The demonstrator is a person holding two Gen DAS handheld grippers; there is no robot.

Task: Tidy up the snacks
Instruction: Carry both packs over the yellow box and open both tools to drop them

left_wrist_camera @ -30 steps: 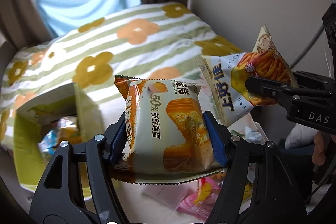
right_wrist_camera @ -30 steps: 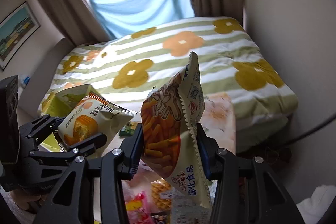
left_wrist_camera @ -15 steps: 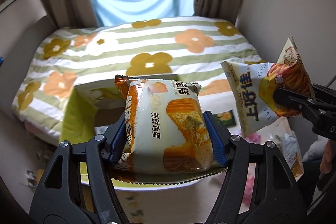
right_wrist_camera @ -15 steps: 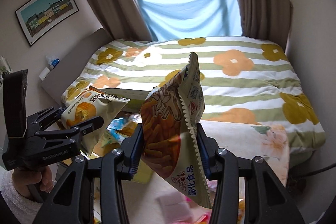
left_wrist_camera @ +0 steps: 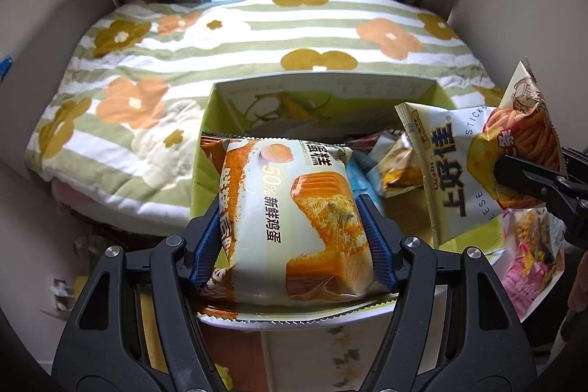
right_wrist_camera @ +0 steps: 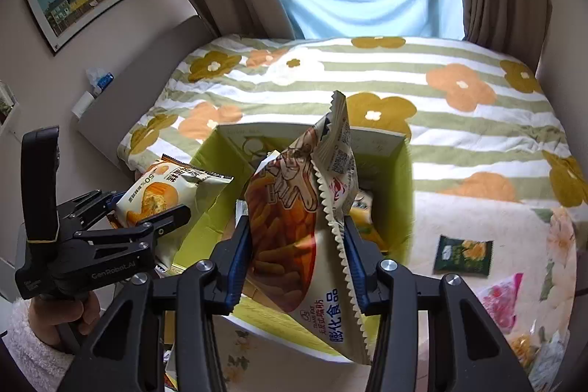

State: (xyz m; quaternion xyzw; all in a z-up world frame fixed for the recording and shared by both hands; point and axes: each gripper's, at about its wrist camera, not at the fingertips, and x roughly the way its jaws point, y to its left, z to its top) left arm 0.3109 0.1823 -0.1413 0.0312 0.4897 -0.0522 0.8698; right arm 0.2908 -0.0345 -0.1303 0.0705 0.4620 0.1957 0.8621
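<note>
Your left gripper (left_wrist_camera: 292, 226) is clamped on the egg cake packet (left_wrist_camera: 294, 219), jaws half apart around its width, holding it over the near edge of the green cardboard box (left_wrist_camera: 323, 87). Your right gripper (right_wrist_camera: 297, 256) pinches the cheese stick bag (right_wrist_camera: 294, 226) tightly, above the same box beside the floral bed (right_wrist_camera: 459, 105).

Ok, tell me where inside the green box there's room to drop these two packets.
The green box looks bare along its far wall and left side. Its right half is crowded with snack bags. The cake packet in the left gripper hangs over the freer left side; the cheese sticks bag hangs nearer the pile.
</note>
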